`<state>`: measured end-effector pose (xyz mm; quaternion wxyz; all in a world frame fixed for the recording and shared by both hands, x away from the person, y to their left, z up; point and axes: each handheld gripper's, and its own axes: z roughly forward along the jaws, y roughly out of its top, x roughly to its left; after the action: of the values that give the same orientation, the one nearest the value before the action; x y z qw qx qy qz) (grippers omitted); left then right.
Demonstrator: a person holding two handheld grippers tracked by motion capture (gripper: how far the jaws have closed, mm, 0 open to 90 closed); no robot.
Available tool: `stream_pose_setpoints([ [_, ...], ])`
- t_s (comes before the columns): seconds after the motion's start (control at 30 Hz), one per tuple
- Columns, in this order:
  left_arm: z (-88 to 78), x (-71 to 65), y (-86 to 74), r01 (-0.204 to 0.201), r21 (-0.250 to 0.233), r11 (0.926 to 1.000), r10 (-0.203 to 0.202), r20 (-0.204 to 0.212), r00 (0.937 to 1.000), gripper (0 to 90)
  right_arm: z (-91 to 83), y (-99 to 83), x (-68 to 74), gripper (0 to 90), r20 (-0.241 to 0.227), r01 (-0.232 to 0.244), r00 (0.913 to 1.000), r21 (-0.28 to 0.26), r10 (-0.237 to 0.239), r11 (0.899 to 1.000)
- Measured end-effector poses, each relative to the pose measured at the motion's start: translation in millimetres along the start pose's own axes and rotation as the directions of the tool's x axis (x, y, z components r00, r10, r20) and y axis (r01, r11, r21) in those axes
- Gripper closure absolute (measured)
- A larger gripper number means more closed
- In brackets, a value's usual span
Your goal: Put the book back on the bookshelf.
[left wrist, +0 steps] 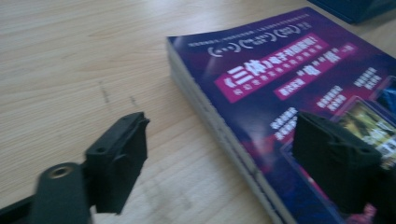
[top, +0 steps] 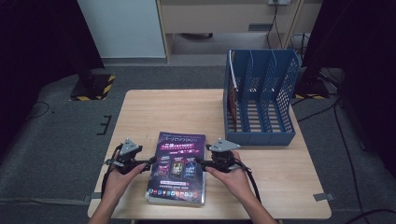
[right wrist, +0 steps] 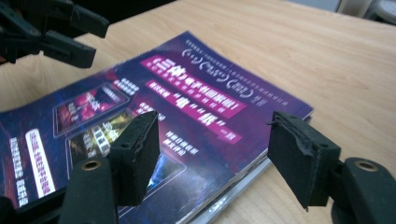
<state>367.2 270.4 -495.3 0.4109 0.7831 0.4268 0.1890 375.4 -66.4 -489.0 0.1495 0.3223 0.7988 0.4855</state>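
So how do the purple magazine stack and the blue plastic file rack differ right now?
The purple magazine stack lies flat at the table's near edge; the blue plastic file rack stands upright at the far right. The stack sits between the left gripper and right gripper; the rack stands clear of both. Both rest on the wooden table.

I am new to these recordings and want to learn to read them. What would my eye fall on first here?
First, the stack of purple magazines at the near edge of the wooden table, with the left hand-held gripper and the right hand-held gripper at its two sides, jaws open. Next, the blue file rack standing at the far right corner of the table, one thin item in its leftmost slot.
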Motion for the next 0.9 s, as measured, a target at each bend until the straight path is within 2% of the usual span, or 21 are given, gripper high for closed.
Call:
stream_pose_setpoints([
  [0.13,5.9,-5.0,1.3,-0.023,0.026,0.9994,0.022,0.018,0.9996,28.8,3.2,-2.5,1.4,36.9,-0.01,-0.001,1.0,0.007,0.001,1.0],
  [0.17,7.1,-6.0,1.1,-0.018,0.03,0.9994,0.017,0.02,0.9996,30.0,4.2,-3.5,0.7,36.6,-0.009,0.0,1.0,0.015,0.0,1.0],
  [0.33,11.5,-9.3,0.9,-0.025,0.048,0.9985,0.023,0.039,0.999,36.9,7.3,-8.6,-1.9,34.4,-0.013,-0.033,0.9994,0.036,0.033,0.999],
  [0.5,16.2,-6.6,-1.9,-0.014,0.06,0.9981,0.012,0.029,0.9995,40.8,7.9,-9.6,-3.5,33.7,-0.022,-0.054,0.9982,0.039,0.055,0.998],
  [0.57,17.8,-4.7,-3.1,0.015,0.05,0.9987,-0.018,0.055,0.9983,42.9,8.6,-9.9,-3.8,33.5,-0.023,-0.056,0.9981,0.044,0.057,0.997],
  [0.8,20.2,-5.4,-3.2,0.019,0.045,0.9988,-0.023,0.092,0.9955,49.5,10.9,-11.0,-5.5,32.4,-0.03,-0.058,0.9977,0.06,0.06,0.997],
  [0.9,21.0,-5.5,-3.1,0.024,0.043,0.9988,-0.028,0.092,0.9954,49.2,11.5,-11.4,-5.7,31.7,-0.031,-0.059,0.9976,0.065,0.061,0.996],
])
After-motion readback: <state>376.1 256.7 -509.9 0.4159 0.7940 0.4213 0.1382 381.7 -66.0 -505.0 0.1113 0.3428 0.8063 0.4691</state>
